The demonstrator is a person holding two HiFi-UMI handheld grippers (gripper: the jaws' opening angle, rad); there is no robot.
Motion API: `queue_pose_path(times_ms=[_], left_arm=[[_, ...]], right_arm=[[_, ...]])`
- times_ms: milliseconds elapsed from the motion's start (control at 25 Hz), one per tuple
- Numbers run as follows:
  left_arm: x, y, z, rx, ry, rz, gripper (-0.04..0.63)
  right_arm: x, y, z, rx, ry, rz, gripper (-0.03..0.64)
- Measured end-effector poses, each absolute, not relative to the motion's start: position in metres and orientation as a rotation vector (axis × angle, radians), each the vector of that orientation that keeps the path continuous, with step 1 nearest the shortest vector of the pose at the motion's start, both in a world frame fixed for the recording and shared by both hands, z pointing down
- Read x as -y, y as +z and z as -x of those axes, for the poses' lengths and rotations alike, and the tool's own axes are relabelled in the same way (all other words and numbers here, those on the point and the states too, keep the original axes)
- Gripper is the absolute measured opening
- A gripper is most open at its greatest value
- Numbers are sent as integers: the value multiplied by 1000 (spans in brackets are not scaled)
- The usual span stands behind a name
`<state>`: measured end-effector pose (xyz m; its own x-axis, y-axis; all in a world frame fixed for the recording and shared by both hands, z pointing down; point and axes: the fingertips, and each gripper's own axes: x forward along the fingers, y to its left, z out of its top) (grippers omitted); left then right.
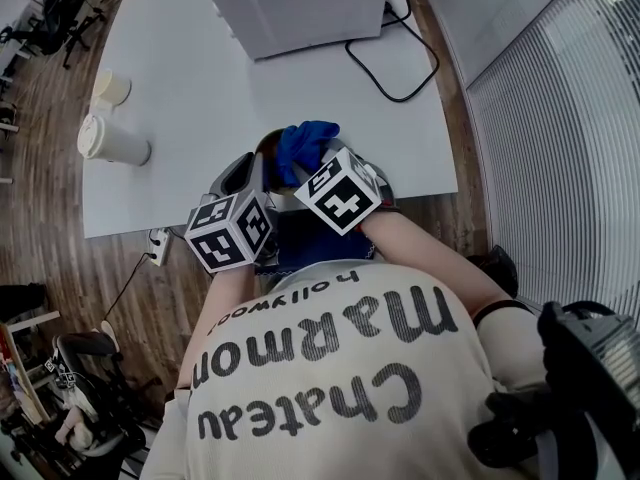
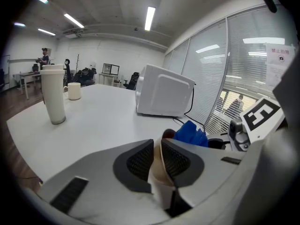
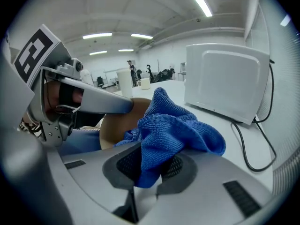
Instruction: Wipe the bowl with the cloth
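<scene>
Two grippers are working together at the middle of the table's point(image 1: 200, 98) near edge. The left gripper point(image 2: 158, 149) is pinching the thin rim of the bowl point(image 3: 115, 123), its ribbed dark pads standing narrow with the wall between them. The bowl, round and smooth, tan inside and darker at the lip, is sitting tipped up, its open side facing the right gripper point(image 3: 150, 158). That gripper is clamping a blue cloth point(image 3: 173, 125), a soft looped weave bunched into a lump. The cloth's long axis is running straight out from the jaws, with its free end lying against the bowl's inside.

Farther along the table, near the left edge, a tall white lidded cup point(image 1: 112, 141) is standing upright, with a squat mug point(image 1: 110, 88) just beyond it. At the far edge a white, round-cornered, box-shaped appliance point(image 1: 300, 3) is sitting, its black cable point(image 1: 400, 83) looping across the tabletop toward the right edge.
</scene>
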<state>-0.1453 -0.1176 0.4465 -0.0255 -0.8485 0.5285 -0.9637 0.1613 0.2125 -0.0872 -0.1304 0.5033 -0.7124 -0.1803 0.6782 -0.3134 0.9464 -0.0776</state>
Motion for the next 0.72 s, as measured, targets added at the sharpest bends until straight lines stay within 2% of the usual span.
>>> queue_pose_path(times_ms=[520, 720], left_arm=[[117, 452, 145, 1874, 308, -1737, 61], [121, 443, 137, 1861, 270, -1784, 52]], right_arm=[[143, 499, 74, 2378, 249, -456, 63], [133, 474, 81, 2473, 462, -384, 63]])
